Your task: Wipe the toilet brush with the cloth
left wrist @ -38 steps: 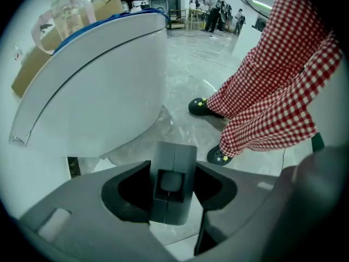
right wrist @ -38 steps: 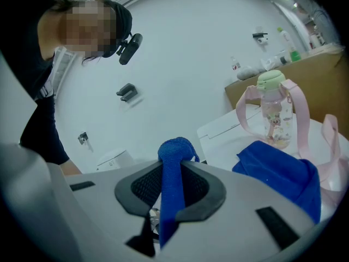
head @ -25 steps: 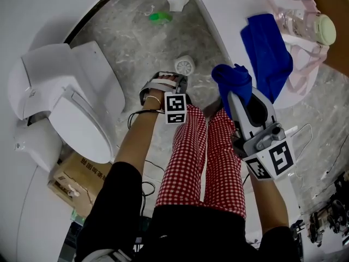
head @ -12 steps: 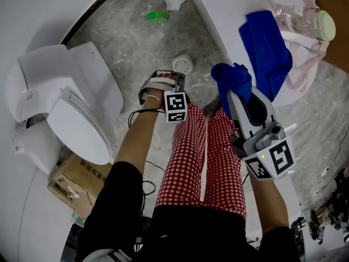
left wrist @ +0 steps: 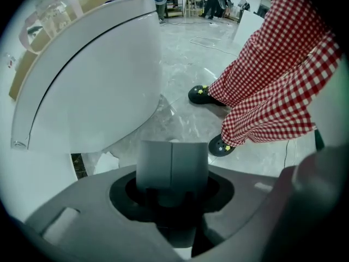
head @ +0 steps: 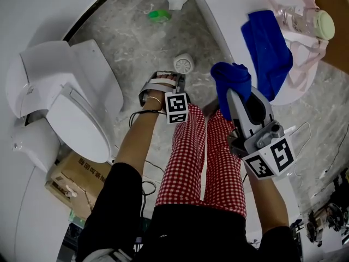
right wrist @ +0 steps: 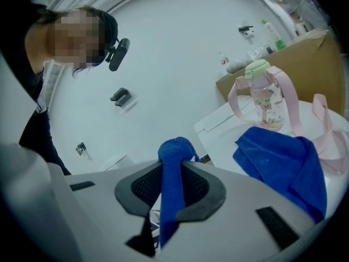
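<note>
Two tongs are busy: our left tongs (left wrist: pixel 172 174), pointing down beside the toilet (head: pixel 71 108), have just been closing and clamp the grey toilet brush handle (left wrist: pixel 172 156). Our right tongs (right wrist: pixel 173 185) pinch a bunched blue cloth (head: pixel 232 78), well apart from it. Farther off, a second blue cloth (head: pixel 267 42) lies on the white counter (head: pixel 229 12) by a pink bottle (head: pixel 305 21).

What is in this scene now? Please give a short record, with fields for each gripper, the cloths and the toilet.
left gripper: points down; jaws have just closed in on a grey handle, probably the toilet brush's
right gripper: shut on a blue cloth, bunched above the jaws
second cloth: blue, lying on the white counter beside a pink-strapped bottle
toilet: lid down, at the person's left
wiping: not begun; blue cloth and grey handle apart
</note>
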### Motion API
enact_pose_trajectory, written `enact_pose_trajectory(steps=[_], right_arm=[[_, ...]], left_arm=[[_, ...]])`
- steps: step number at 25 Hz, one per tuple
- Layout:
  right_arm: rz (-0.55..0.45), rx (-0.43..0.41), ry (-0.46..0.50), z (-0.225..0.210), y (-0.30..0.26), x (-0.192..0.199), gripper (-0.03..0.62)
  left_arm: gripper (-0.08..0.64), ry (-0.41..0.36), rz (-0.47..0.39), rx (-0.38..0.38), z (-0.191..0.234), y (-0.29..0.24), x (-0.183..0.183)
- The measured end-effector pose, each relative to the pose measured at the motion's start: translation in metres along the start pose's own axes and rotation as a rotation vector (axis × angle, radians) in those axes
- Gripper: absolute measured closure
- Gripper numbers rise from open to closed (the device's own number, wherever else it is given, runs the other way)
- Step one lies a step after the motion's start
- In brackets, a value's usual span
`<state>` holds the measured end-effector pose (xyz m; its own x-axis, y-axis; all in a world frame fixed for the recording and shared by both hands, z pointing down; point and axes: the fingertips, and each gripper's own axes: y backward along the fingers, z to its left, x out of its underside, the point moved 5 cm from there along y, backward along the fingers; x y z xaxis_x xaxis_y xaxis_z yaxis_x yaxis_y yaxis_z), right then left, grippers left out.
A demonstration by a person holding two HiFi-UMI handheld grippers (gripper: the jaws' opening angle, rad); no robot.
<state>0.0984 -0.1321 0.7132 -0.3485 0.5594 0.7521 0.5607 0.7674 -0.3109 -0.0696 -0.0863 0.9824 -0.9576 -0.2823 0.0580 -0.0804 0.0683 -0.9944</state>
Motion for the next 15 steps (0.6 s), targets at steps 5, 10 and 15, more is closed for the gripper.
enact_pose_trajectory(steps=[5,10,15], right_arm=[[0.038,-0.024,0.120,0.012,0.000,-0.001,0.528],[0.029,-0.045,0.097,0.019,0.001,-0.003,0.528],[0.022,-0.045,0.087,0.024,0.006,-0.008,0.528]], left_arm=[[0.399,0.023,0.004,-0.010,-0.002,0.010,0.002],[0.399,0.070,0.008,-0.020,-0.004,0.022,0.003],[0.399,0.122,0.006,-0.040,-0.004,0.037,0.001]])
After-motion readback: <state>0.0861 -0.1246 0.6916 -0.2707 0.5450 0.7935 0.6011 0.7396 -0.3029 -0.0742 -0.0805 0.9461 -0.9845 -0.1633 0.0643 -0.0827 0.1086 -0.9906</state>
